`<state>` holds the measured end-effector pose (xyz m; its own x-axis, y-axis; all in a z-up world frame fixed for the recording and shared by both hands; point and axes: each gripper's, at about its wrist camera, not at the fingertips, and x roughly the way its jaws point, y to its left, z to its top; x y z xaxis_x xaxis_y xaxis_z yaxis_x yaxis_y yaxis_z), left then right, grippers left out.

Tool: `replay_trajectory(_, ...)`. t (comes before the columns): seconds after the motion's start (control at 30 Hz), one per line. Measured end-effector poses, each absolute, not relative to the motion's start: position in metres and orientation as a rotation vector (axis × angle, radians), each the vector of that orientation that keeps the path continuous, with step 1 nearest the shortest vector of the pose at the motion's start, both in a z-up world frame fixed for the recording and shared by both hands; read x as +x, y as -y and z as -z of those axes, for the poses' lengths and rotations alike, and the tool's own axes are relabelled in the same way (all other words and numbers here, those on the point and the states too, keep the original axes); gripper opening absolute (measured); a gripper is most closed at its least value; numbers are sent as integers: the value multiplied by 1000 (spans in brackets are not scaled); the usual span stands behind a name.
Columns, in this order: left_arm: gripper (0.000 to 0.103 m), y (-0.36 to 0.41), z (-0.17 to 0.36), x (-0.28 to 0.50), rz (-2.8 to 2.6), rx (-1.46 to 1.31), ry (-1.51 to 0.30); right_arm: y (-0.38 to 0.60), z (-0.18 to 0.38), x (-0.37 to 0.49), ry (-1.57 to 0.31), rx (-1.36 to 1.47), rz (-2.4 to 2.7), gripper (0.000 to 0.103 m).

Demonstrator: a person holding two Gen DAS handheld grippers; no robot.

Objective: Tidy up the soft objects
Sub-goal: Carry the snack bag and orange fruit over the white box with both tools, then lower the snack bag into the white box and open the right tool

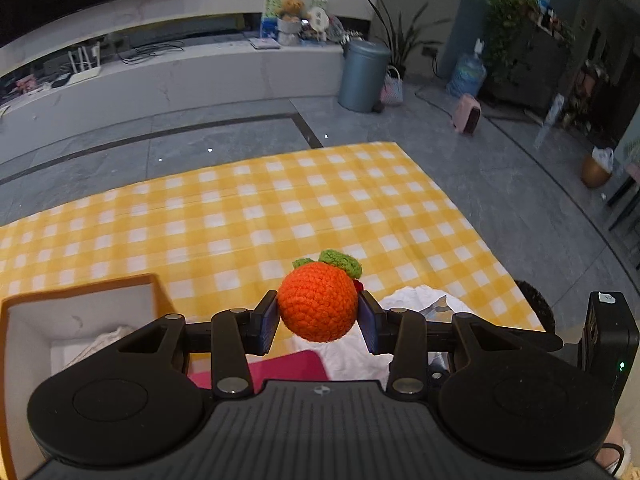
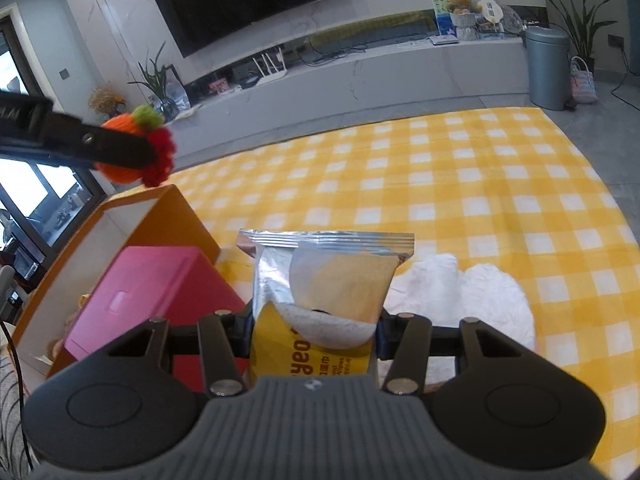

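left gripper (image 1: pixel 318 316): jaws clamped, angled down | right gripper (image 2: pixel 316 330): jaws clamped, angled down

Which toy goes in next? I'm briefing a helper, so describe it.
Above the yellow checked cloth, beside the orange box, the left gripper pinches a crocheted orange ball. Only it has green knitted leaves.
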<state>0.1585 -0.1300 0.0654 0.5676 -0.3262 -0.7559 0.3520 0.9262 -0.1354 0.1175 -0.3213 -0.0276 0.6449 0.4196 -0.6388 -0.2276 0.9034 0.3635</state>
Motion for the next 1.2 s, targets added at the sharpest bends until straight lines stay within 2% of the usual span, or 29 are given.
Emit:
replay_trajectory(0.47,47,1,-89,85,178,-150,-672,260,-33,81,-633,251,-528,51)
replay_trajectory(0.8,47,-75,-50,73,177,-316,-621,177,-70,68,-598,164,-565,51)
replay_trajectory(1.0,47,-105,-31,70,156,-340,-583,109,-65,95,-668,60,-563,51)
replay_trajectory(1.2,47,-117,-18,70,85,-319,-585,41,-33,151,-779,-36,-531,51)
